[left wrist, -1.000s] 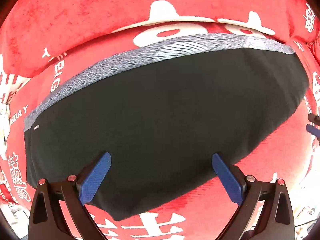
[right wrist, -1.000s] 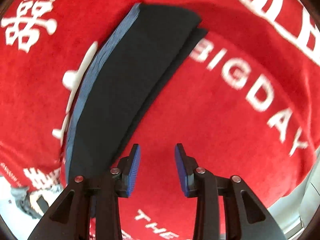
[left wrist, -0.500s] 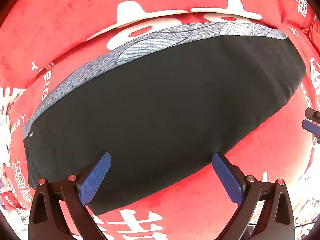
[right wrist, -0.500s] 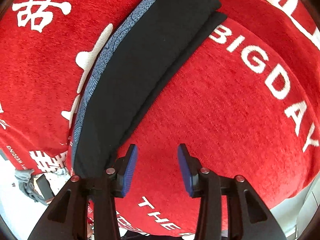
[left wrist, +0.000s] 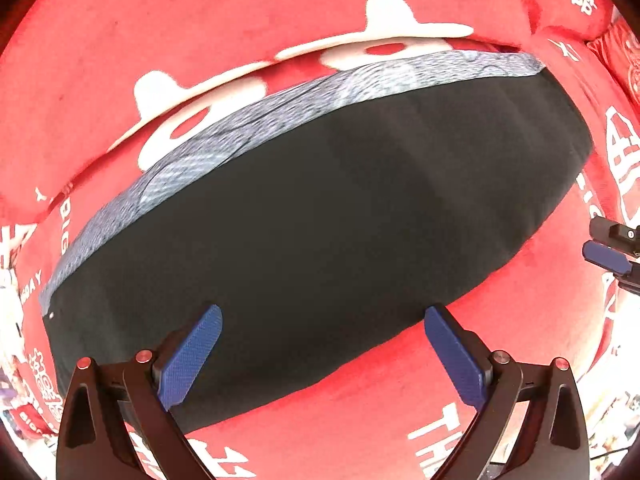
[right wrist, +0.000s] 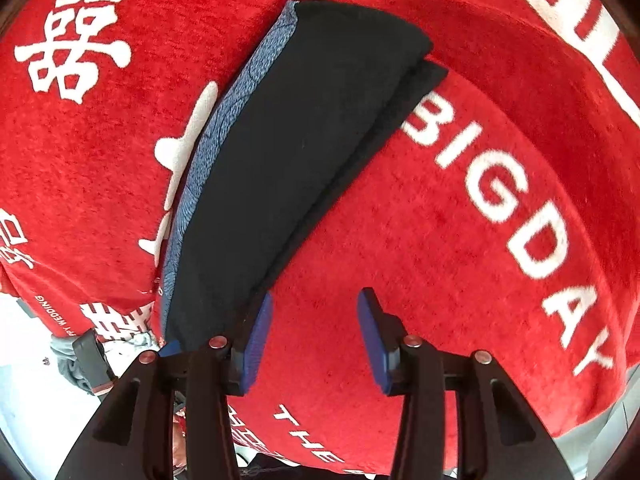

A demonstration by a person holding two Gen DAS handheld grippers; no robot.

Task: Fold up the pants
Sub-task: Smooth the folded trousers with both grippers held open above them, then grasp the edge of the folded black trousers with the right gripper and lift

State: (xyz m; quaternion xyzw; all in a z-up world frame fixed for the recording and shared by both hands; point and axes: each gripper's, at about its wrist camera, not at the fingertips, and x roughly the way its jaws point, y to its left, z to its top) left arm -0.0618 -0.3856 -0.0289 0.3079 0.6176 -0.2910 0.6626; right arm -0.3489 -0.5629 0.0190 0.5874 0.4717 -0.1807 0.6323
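Observation:
The black pants (left wrist: 320, 216) lie folded flat on the red cloth, with a grey patterned waistband (left wrist: 280, 112) along the far edge. My left gripper (left wrist: 322, 352) is open wide and empty, hovering above the pants' near edge. In the right wrist view the folded pants (right wrist: 296, 152) run from near left to far centre, with a lower layer showing along their right edge. My right gripper (right wrist: 314, 336) is open and empty, just right of the pants' near end. Its fingertips (left wrist: 606, 256) show at the right edge of the left wrist view.
A red cloth with white lettering (right wrist: 500, 208) covers the whole work surface. It rises in folds at the far side (left wrist: 200, 20). The cloth's edge and grey clutter (right wrist: 80, 360) lie at the near left in the right wrist view.
Both grippers have drawn back and up from the pants, so more of the garment and cloth shows. Both stayed open. The pants have not moved.

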